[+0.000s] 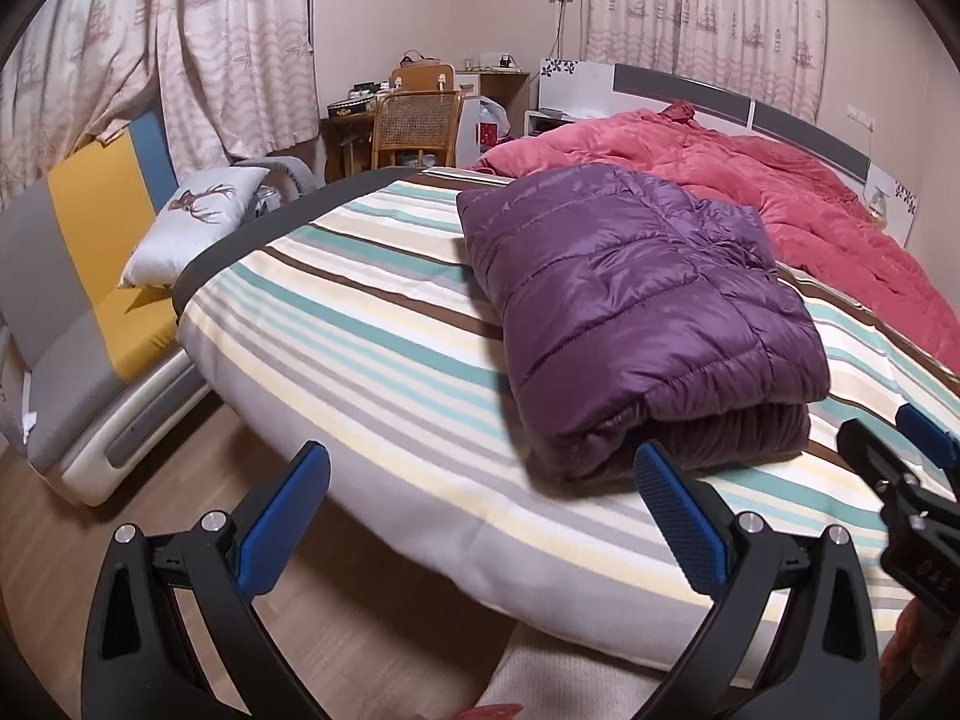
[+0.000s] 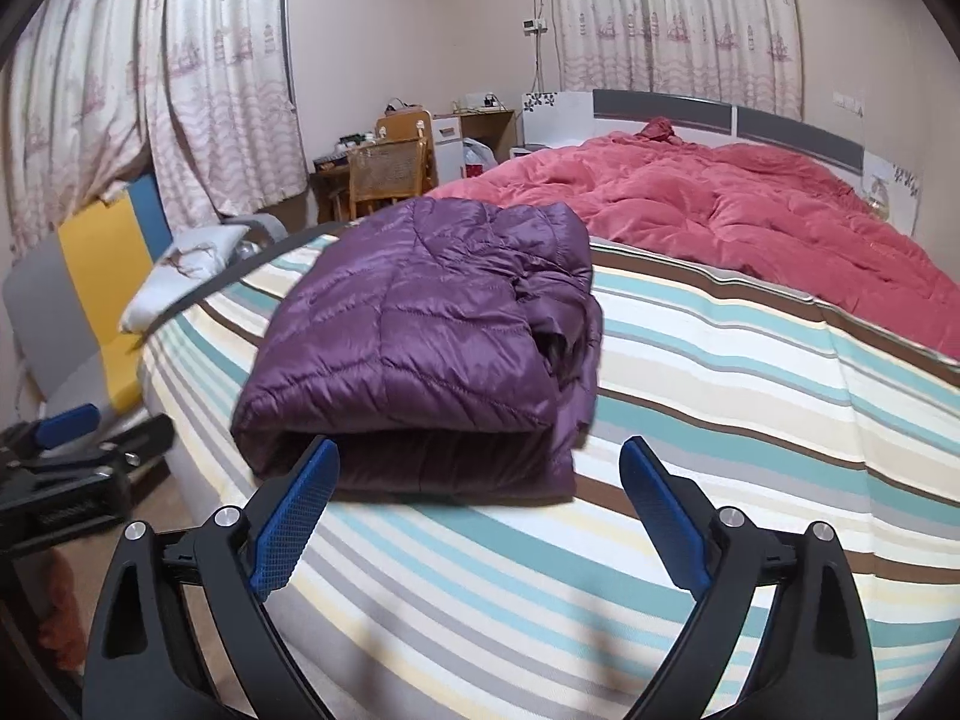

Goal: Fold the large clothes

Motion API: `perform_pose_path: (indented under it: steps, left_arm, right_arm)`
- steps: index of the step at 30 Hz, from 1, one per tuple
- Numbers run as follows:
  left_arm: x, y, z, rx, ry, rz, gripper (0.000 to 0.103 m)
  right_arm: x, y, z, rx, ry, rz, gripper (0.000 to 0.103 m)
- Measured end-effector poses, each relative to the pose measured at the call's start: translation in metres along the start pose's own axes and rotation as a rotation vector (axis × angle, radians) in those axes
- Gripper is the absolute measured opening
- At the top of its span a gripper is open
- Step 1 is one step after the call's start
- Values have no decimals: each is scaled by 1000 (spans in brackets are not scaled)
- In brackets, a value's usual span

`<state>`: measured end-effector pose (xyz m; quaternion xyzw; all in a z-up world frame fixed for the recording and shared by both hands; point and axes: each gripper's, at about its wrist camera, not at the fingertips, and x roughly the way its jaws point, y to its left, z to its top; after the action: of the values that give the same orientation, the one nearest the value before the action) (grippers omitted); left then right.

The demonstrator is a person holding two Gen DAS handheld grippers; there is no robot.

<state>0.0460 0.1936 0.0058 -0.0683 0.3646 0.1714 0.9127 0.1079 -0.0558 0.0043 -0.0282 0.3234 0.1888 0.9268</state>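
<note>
Right wrist view shows the folded purple jacket (image 2: 432, 336) on the striped bed (image 2: 750, 396), just ahead-left of the right gripper (image 2: 480, 504), probably nearer than the left gripper (image 1: 480, 504); both jaws wide open, empty.

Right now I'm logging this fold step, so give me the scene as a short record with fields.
garment: purple puffer jacket, folded into a stacked bundle
support: striped bed cover
behind it: red quilt, rumpled
left gripper: open, holding nothing, near the jacket's front edge
right gripper: open, holding nothing, near the same edge
</note>
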Motion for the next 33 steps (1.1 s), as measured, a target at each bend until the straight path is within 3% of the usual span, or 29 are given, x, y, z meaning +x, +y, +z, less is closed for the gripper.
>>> perform_pose_path:
  steps: [33]
  left_arm:
    - [-9,-12,-6,44,-21,-25,101]
  right_arm:
    - [-9,-2,2,18,-13,7,94]
